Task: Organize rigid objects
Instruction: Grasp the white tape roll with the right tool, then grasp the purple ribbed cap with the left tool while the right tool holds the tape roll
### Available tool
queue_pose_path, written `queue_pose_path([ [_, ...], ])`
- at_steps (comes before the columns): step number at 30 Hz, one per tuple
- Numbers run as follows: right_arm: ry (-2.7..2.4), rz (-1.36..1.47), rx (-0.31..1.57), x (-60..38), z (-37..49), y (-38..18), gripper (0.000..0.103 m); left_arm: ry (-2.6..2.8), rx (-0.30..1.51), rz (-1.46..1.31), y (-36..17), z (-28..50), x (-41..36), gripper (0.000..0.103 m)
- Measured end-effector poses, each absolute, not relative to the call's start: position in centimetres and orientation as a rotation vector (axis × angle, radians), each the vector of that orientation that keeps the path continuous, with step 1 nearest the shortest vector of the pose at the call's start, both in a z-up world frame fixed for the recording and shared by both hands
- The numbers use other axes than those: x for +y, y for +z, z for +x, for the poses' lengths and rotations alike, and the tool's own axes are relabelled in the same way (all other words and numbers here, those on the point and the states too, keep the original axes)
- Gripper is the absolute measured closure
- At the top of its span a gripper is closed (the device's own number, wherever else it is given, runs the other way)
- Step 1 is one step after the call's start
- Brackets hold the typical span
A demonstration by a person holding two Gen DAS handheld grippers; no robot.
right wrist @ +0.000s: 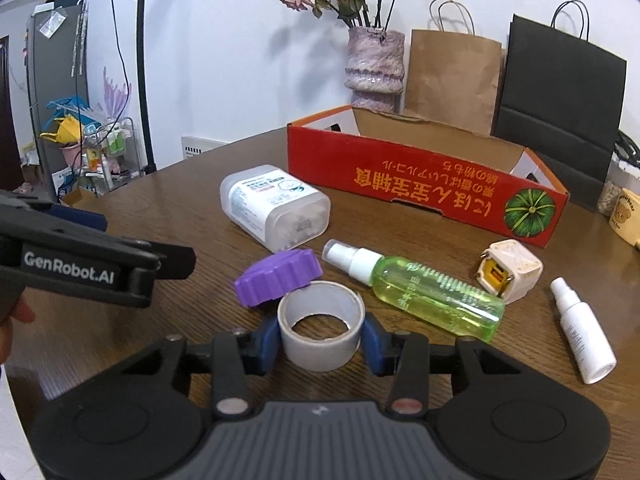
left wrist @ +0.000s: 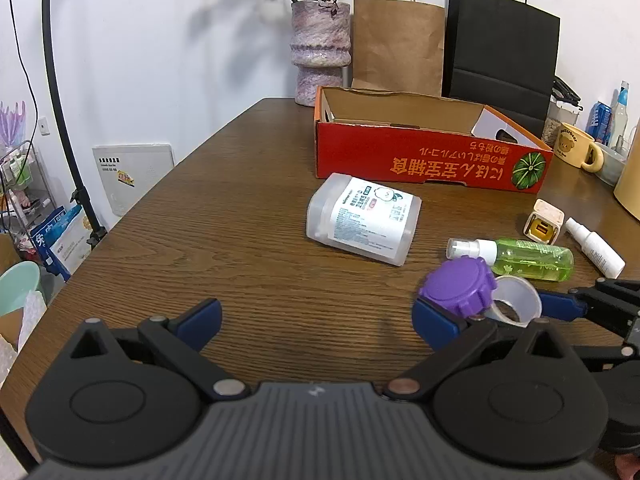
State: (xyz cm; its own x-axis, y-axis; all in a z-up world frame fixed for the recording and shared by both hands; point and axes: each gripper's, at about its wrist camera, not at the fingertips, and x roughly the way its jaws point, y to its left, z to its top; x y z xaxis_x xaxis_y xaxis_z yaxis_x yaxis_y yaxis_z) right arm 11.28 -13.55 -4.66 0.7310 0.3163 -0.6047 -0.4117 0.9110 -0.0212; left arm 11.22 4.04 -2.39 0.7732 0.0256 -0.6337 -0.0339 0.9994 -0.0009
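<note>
A small translucent jar [right wrist: 320, 332] with a purple flip lid [right wrist: 280, 276] hanging open stands on the wooden table. My right gripper [right wrist: 322, 336] is shut on it, with a blue pad pressed against each side. My left gripper [left wrist: 320, 320] hovers open over bare table just left of the jar, with nothing between its fingers. Behind the jar lie a green spray bottle [right wrist: 432, 296], a cream plug adapter [right wrist: 510, 276], a white spray bottle [right wrist: 580, 332] and a frosted plastic box [right wrist: 276, 208]. The red cardboard box [right wrist: 420, 184] sits open further back.
A purple vase [right wrist: 374, 68] with dried flowers, a brown paper bag [right wrist: 452, 76] and a black paper bag [right wrist: 560, 92] line the wall behind the red box. A yellow mug [left wrist: 576, 146] stands at the far right. The table's rounded edge [left wrist: 132, 216] curves along the left.
</note>
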Motion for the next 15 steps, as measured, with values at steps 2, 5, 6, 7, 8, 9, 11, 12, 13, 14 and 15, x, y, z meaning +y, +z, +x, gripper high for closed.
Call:
queue_pose_path([
  [2, 0.395, -0.168, 0.626, -13.9, 11.2, -4.5, 0.061, 0.033, 0.687, -0.014, -2.4, 11.2, 3.8, 0.000],
  [5, 0.379, -0.175, 0.615, -14.7, 11.0, -4.3, 0.061, 0.032, 0.687, -0.012, -2.3, 11.2, 3.4, 0.000],
  [6, 0.374, -0.178, 0.612, -15.0, 10.9, -4.3, 0.061, 0.031, 0.687, -0.012, -2.3, 11.3, 3.2, 0.000],
  [7, 0.368, -0.182, 0.609, -15.2, 10.9, -4.2, 0.061, 0.029, 0.688, -0.012, -2.3, 11.3, 3.0, 0.000],
  [8, 0.361, -0.187, 0.607, -15.5, 10.8, -4.2, 0.061, 0.028, 0.689, -0.013, -2.3, 11.3, 2.8, 0.000],
  [9, 0.353, -0.194, 0.605, -15.7, 10.8, -4.1, 0.061, 0.025, 0.690, -0.013, -2.3, 11.3, 2.6, 0.000],
  [11, 0.340, -0.208, 0.599, -16.1, 10.7, -4.1, 0.061, 0.020, 0.691, -0.014, -2.2, 11.4, 2.2, 0.000],
  [12, 0.336, -0.212, 0.599, -16.3, 10.7, -4.1, 0.061, 0.015, 0.691, -0.015, -2.2, 11.4, 2.0, 0.000],
  [13, 0.331, -0.212, 0.598, -16.6, 10.6, -4.1, 0.061, 0.010, 0.691, -0.016, -2.2, 11.4, 1.8, 0.000],
  [14, 0.328, -0.209, 0.597, -16.9, 10.6, -4.1, 0.061, 0.006, 0.692, -0.015, -2.2, 11.5, 1.5, 0.000],
  [15, 0.323, -0.207, 0.597, -17.2, 10.6, -4.1, 0.061, 0.001, 0.692, -0.013, -2.2, 11.5, 1.2, 0.000],
])
